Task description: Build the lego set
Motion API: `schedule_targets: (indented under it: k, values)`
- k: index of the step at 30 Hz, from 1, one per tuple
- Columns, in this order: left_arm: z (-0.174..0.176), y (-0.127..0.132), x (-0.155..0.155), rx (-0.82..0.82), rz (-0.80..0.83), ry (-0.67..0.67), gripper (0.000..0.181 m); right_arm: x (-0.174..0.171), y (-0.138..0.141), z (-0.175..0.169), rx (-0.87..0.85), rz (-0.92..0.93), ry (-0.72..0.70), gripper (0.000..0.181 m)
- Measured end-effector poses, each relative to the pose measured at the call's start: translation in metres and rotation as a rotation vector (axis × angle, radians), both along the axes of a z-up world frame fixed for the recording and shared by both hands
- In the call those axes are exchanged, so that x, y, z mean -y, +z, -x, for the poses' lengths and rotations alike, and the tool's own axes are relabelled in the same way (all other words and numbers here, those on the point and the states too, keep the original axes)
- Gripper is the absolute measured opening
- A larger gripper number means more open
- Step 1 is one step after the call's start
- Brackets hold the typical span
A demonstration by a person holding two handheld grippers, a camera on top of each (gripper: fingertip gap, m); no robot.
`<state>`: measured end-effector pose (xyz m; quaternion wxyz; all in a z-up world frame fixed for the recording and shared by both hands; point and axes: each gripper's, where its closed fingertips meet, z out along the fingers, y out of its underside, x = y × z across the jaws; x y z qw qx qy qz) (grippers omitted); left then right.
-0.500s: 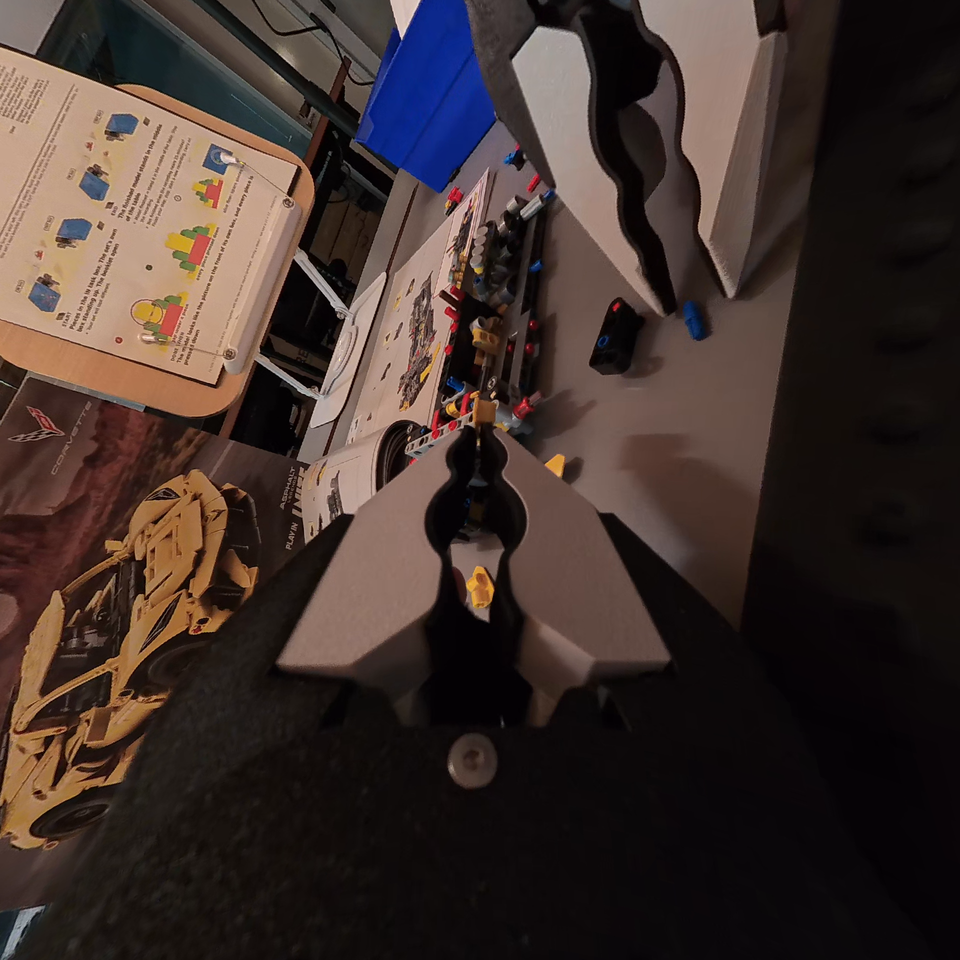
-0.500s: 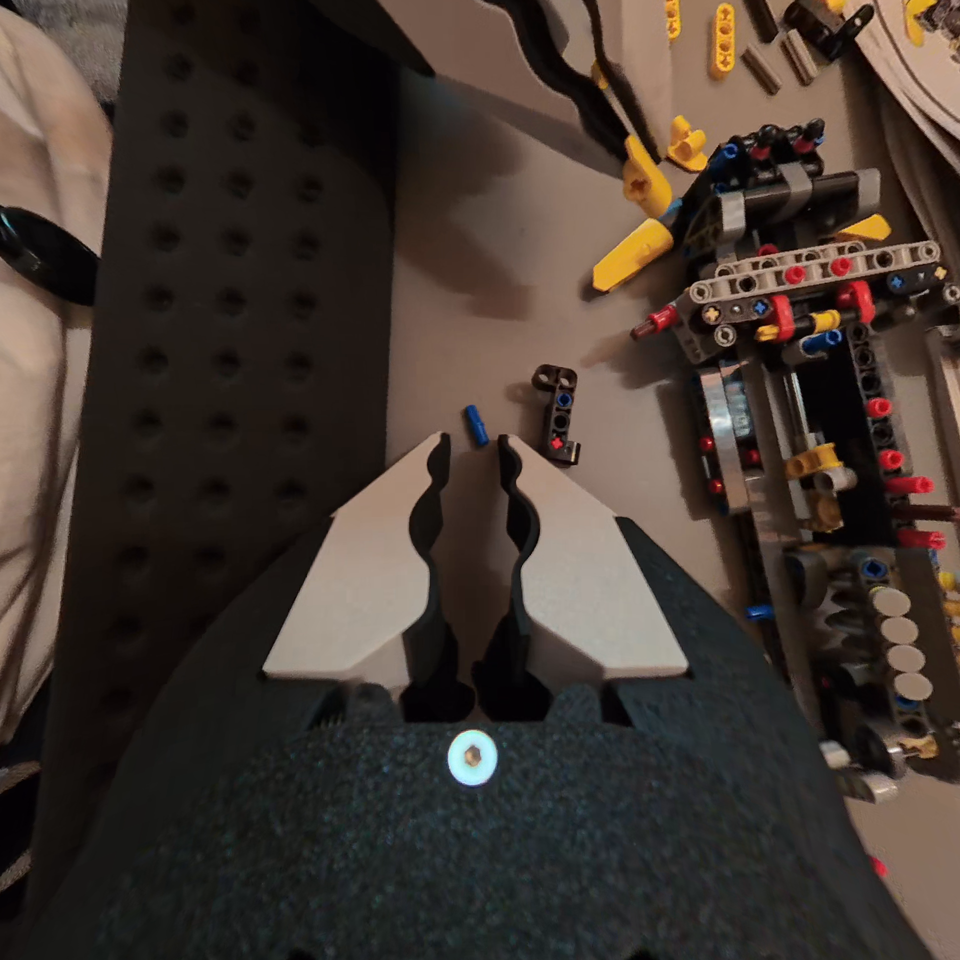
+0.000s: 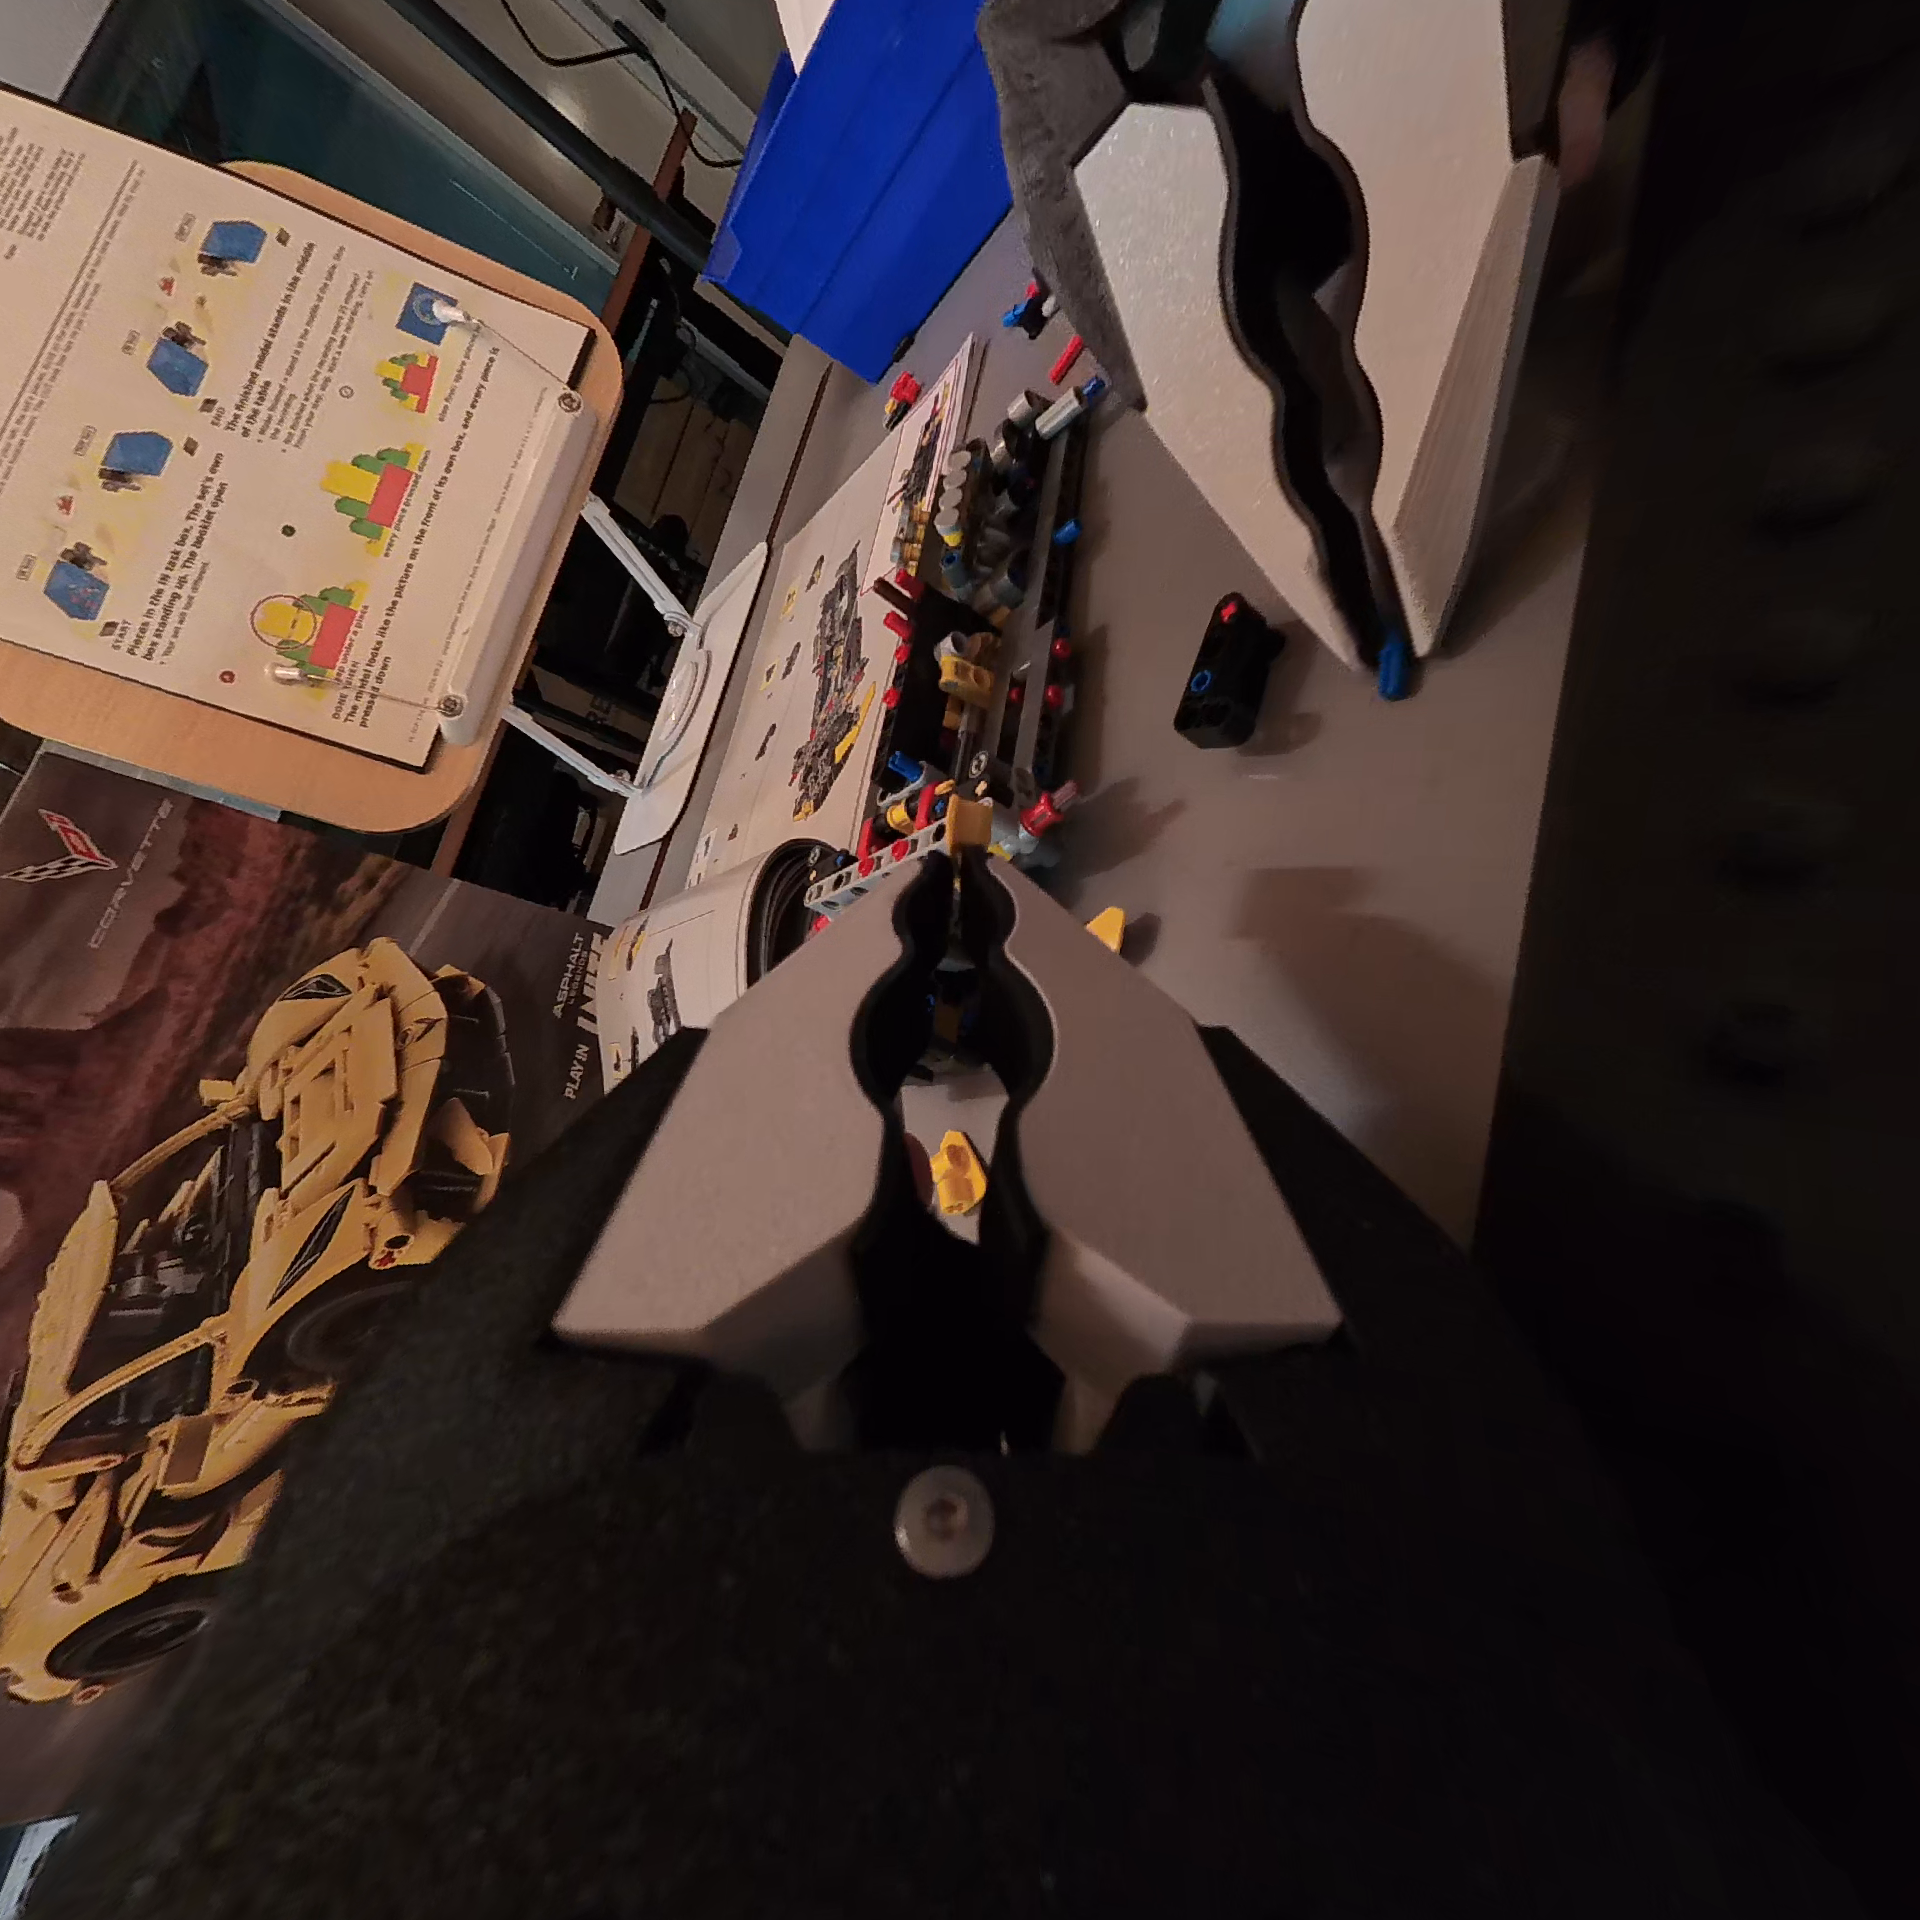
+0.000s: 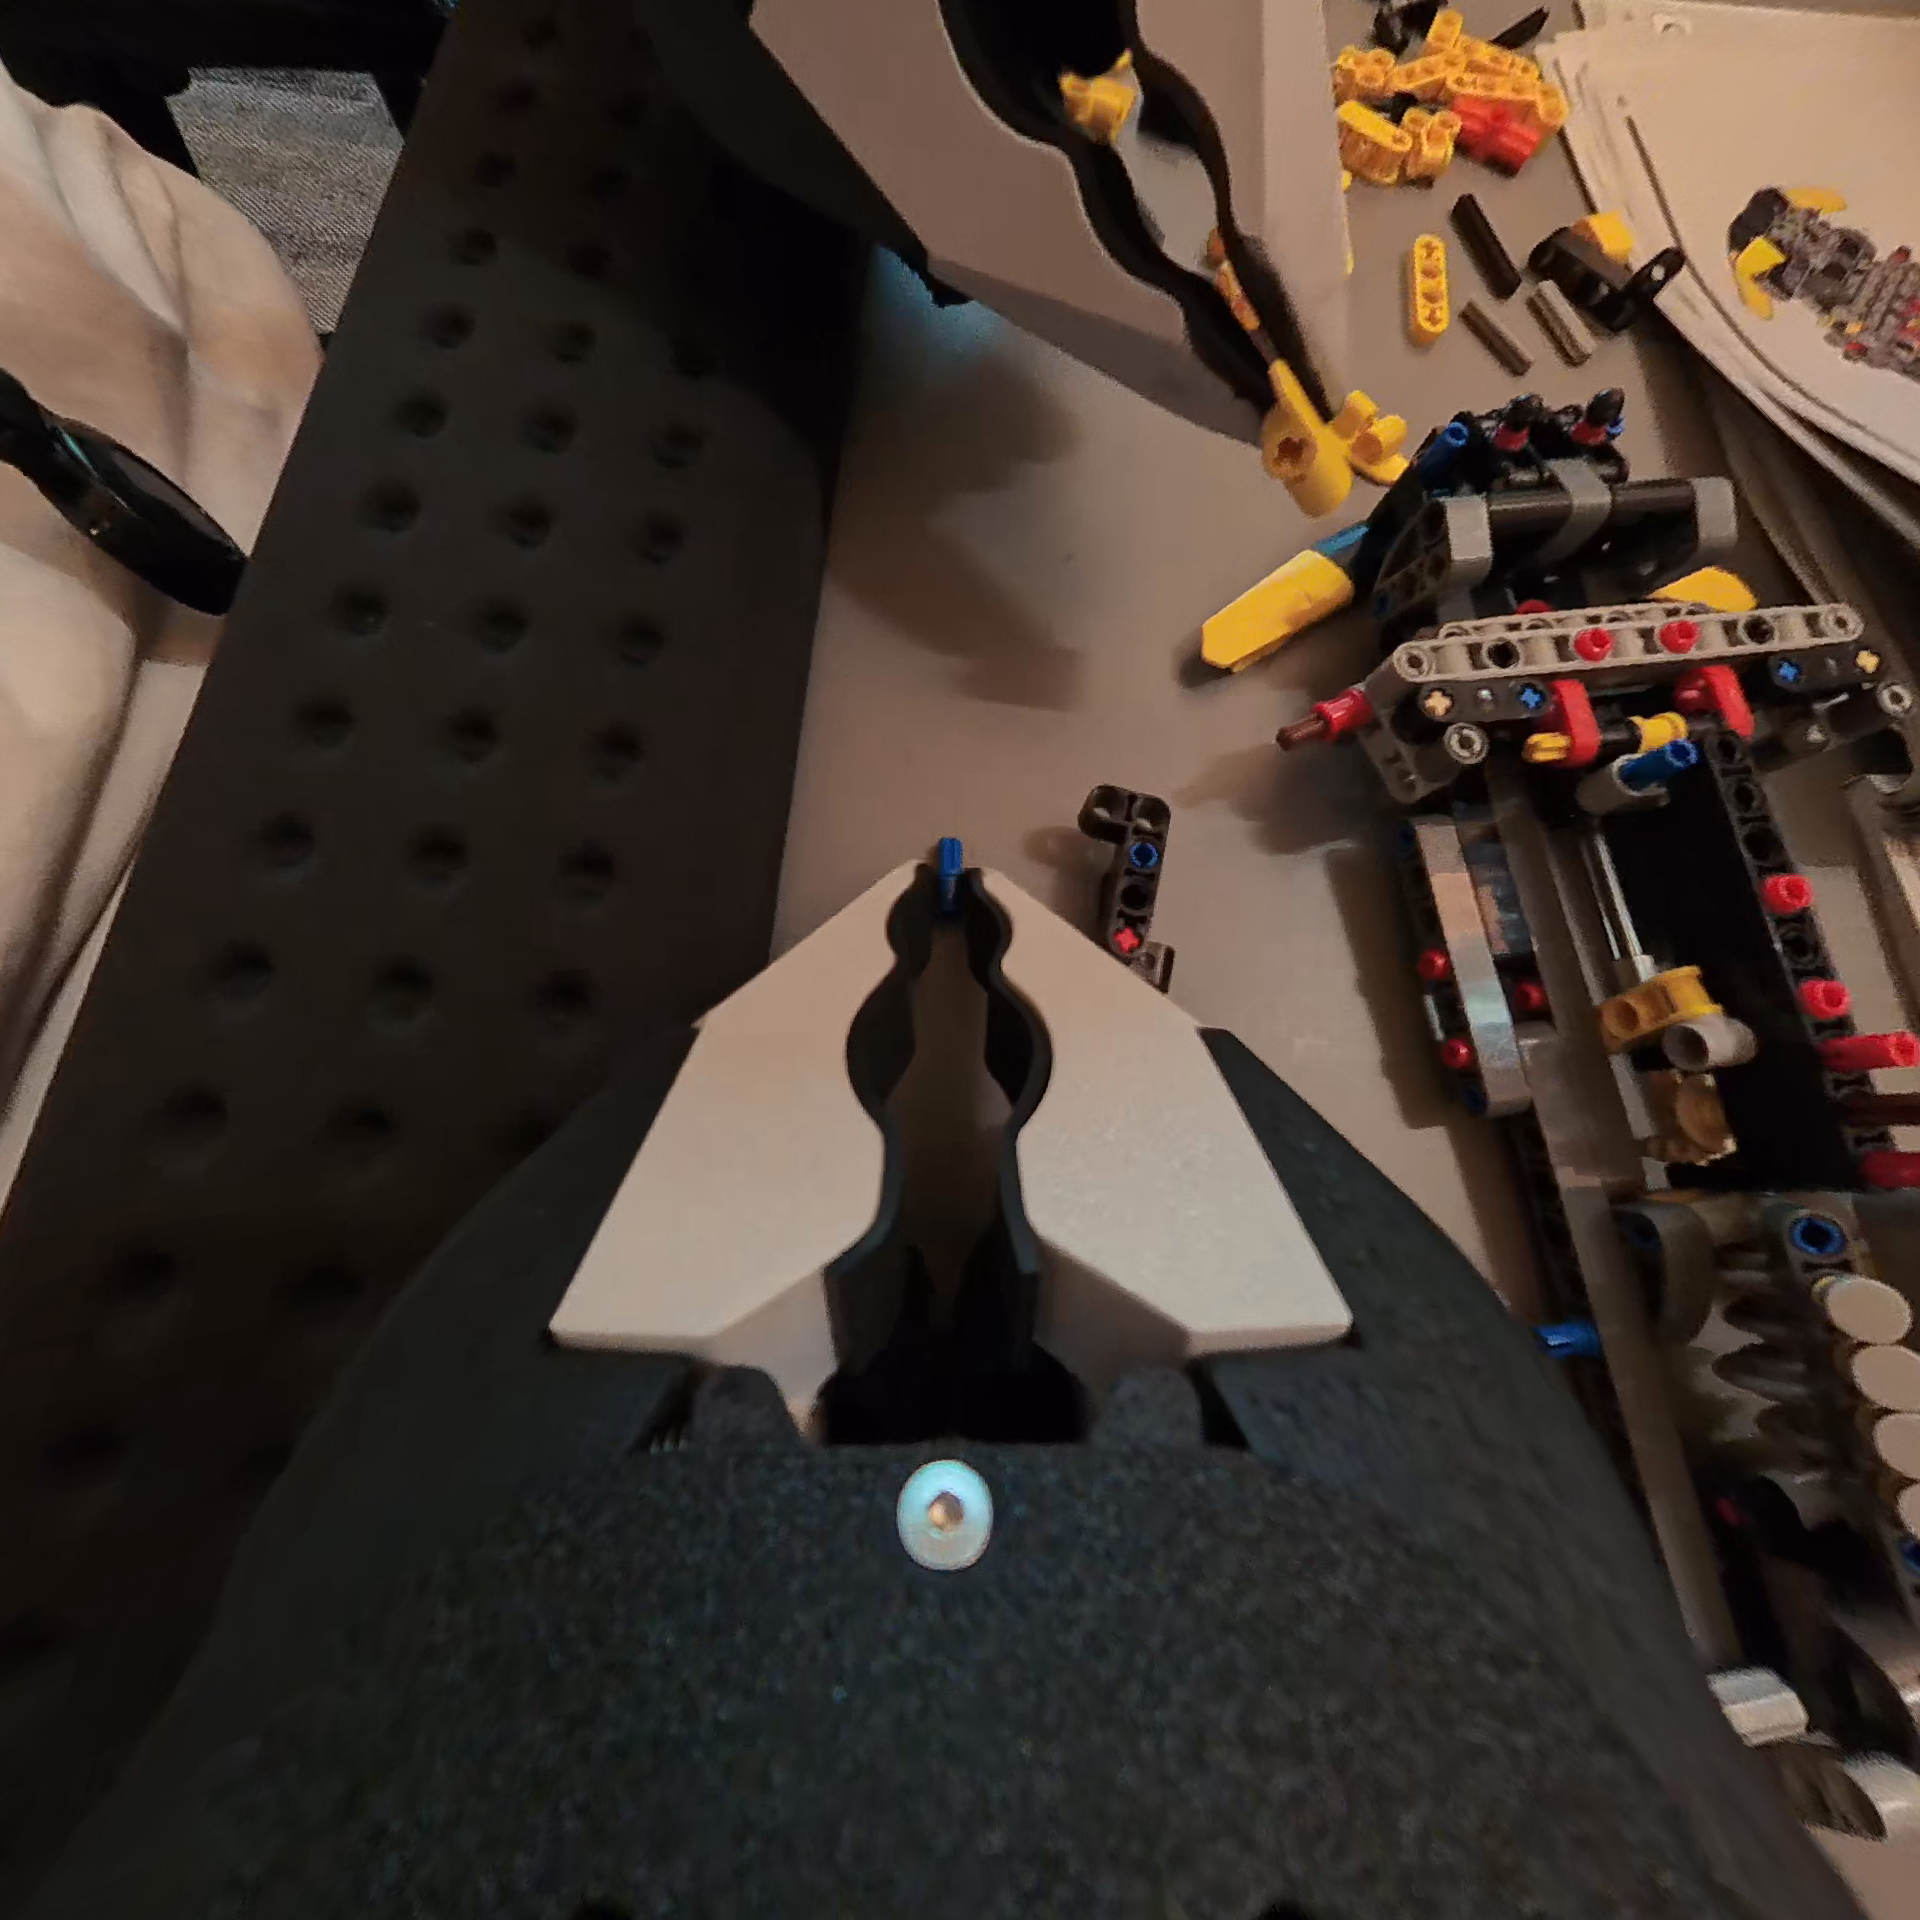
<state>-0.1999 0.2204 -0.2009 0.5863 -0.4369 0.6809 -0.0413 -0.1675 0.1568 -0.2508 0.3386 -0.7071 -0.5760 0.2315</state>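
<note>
My right gripper (image 4: 948,891) is shut on a small blue pin (image 4: 948,858) at its tips, low over the grey table. A black angled beam (image 4: 1132,883) lies just to its right. The half-built chassis (image 4: 1621,831) of grey, black and red parts lies further right. My left gripper (image 3: 954,871) is shut on a yellow connector (image 3: 968,821) at the near end of the chassis (image 3: 977,644). In the right wrist view the left gripper (image 4: 1283,400) shows at the top with that yellow connector (image 4: 1299,457). The right gripper's tips and the pin (image 3: 1392,663) show in the left wrist view.
A yellow panel (image 4: 1273,608) and a pile of loose yellow pieces (image 4: 1434,94) lie near the chassis. An open instruction booklet (image 3: 821,644), the set's box (image 3: 260,1143), a blue bin (image 3: 862,208) and a black perforated mat (image 4: 468,675) surround the work area. My hands' fingertips stand some 9 cm from each other.
My right gripper was open with the blue pin lying on the table ahead of it; it has moved onto the pin and shut on it. The left gripper holds about as before.
</note>
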Motion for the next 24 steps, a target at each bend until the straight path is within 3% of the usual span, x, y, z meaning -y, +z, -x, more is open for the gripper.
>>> schedule_targets:
  k: [6,10,12,15,18,24]
  values:
    - [-0.001,0.004,0.003,0.029,0.037,-0.024,0.000,-0.002,0.002,0.005,-0.007,0.027,-0.033,0.004]
    - [-0.002,0.006,0.009,0.048,0.088,-0.056,0.000,-0.013,0.048,0.020,-0.129,-0.080,-0.109,0.004]
    - [-0.003,0.006,0.011,0.055,0.110,-0.070,0.000,-0.026,0.063,0.017,-0.093,-0.218,-0.167,0.004]
    - [-0.005,0.008,0.018,0.072,0.173,-0.107,0.000,-0.039,0.055,0.005,0.103,-0.347,-0.220,0.003]
    - [-0.005,0.008,0.020,0.075,0.197,-0.115,0.000,-0.033,0.064,0.019,0.035,-0.359,-0.205,0.003]
    - [-0.006,0.002,0.020,0.039,0.167,-0.108,0.000,-0.033,0.059,0.020,0.146,-0.397,-0.202,0.004]
